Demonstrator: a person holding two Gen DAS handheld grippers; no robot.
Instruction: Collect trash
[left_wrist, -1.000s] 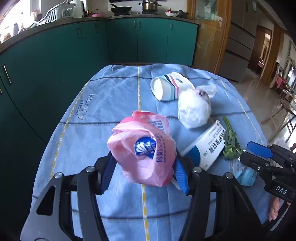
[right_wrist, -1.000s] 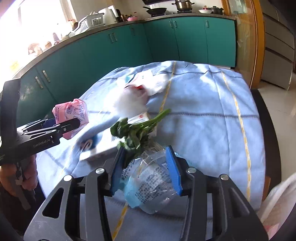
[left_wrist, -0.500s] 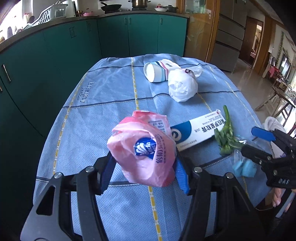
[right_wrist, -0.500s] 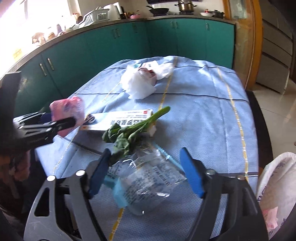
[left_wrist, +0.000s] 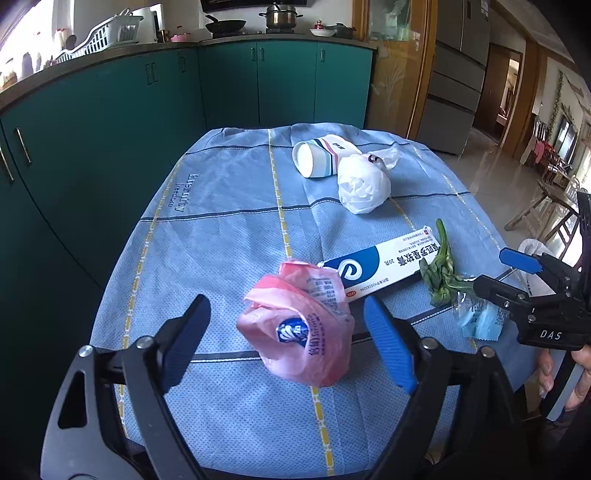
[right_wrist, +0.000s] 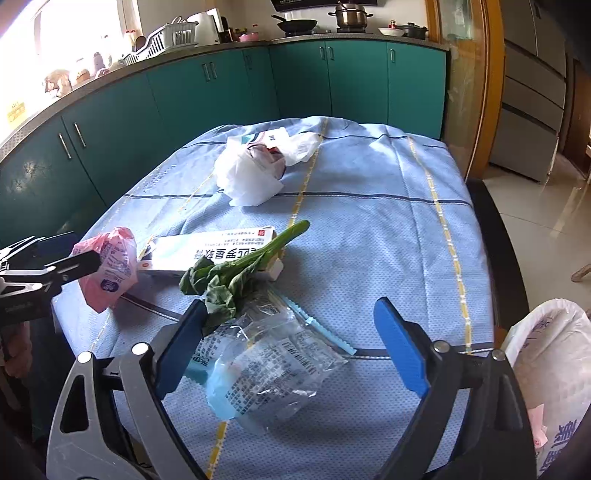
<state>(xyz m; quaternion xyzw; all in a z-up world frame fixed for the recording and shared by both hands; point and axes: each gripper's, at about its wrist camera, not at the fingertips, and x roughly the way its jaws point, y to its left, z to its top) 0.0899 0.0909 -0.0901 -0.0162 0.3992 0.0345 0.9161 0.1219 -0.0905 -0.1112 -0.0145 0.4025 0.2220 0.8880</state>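
Pink wrapper (left_wrist: 299, 332) now freed as left claw (left_wrist: 288, 343) opens.

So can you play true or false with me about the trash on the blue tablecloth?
1. The pink wrapper is squeezed tight by the left gripper. False: its fingers are opening and stand clear of the wrapper, which sits between them.
2. A paper cup lies on its side at the far end. True.
3. The green leafy stem lies partly on the long white and blue box. True.
4. The clear plastic packet is red. False: it is see-through with light blue edges.
5. The right gripper is gripping the white plastic bag. False: that bag lies far across the table.
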